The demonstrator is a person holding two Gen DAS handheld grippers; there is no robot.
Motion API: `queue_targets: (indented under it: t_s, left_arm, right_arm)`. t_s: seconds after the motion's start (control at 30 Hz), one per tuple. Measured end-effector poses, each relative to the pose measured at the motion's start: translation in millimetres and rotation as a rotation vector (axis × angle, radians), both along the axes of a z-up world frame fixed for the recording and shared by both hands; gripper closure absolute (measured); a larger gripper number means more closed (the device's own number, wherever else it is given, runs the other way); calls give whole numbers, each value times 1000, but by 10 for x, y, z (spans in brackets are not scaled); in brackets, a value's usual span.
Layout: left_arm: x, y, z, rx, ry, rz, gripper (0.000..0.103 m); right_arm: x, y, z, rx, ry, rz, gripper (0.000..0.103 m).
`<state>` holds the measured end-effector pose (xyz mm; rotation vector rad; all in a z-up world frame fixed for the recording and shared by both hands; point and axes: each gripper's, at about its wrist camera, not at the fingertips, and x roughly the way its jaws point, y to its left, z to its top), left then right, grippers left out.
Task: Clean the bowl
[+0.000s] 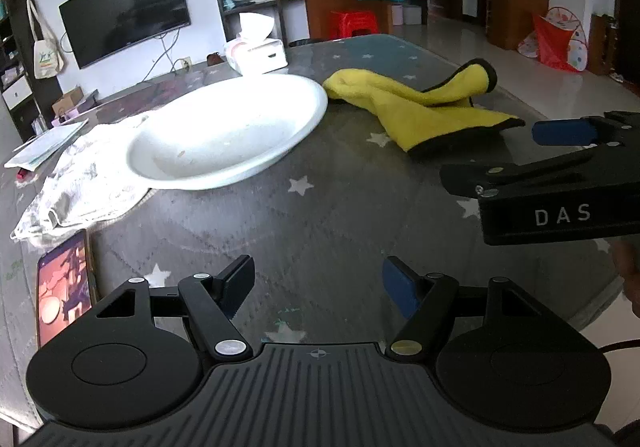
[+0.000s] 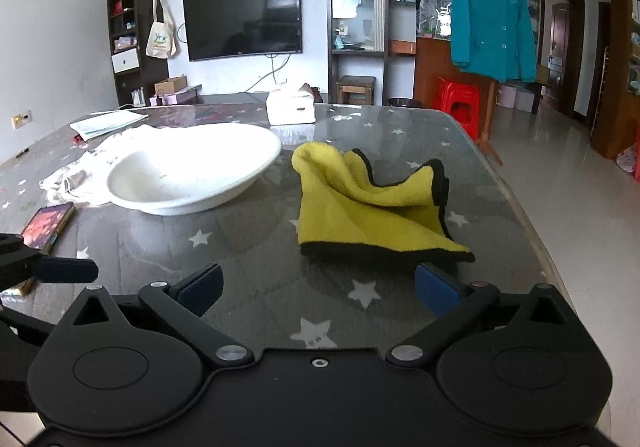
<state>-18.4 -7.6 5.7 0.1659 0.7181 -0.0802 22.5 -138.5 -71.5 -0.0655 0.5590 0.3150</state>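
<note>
Bowl sits ahead-left of both grippers, left and right, jaws wide apart, holding nothing.

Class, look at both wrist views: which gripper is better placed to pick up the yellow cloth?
Right. The right gripper is open with the yellow cloth just ahead of it; the left gripper faces the white bowl.

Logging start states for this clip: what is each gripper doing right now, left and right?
Left gripper: open, holding nothing, above the table.
Right gripper: open, holding nothing, short of the yellow cloth.
</note>
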Motion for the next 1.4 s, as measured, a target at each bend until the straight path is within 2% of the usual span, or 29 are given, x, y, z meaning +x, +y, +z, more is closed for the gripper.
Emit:
queue_targets:
  t_s: [0.3,0.87,1.4]
  left_arm:
    - [19,39,-89,-19,2,26,31]
    - [40,83,-127,-33,-14,47,20]
    - [91,213,-176,-108,13,76,11]
  right_arm:
    - [-4,-108,-111,-2,6,-24,0]
    - [54,-247,-279,-23,-3,-61,0]
    - [196,-306,-373,-29,17,-82,0]
